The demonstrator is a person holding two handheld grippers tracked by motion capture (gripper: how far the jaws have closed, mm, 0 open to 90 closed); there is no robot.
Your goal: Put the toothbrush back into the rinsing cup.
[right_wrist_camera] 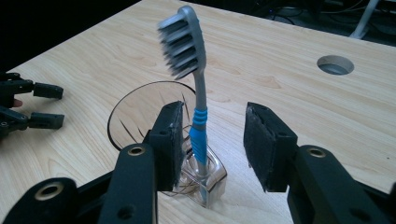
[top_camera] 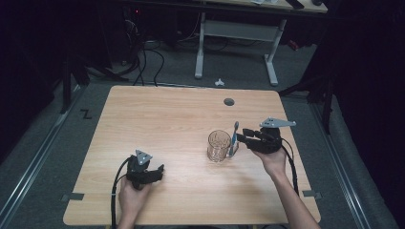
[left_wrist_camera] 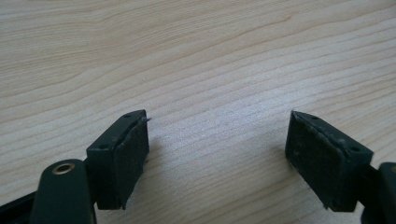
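One grey-and-blue plastic toothbrush stands loose between the right gripper's parted jaws; its foot blurs inside a clear holder; left gripper wide, empty.

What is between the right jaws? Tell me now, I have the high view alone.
Observer: The toothbrush handle stands between the right gripper's open jaws; one pad sits close beside it, the other stands well clear.
Operator: Say what keeps it upright.
Observer: A small clear square holder against the glass; the handle's foot sits in it.
Operator: Report the left jaws.
Observer: The left gripper has its jaws wide apart over bare wood, nothing between them.
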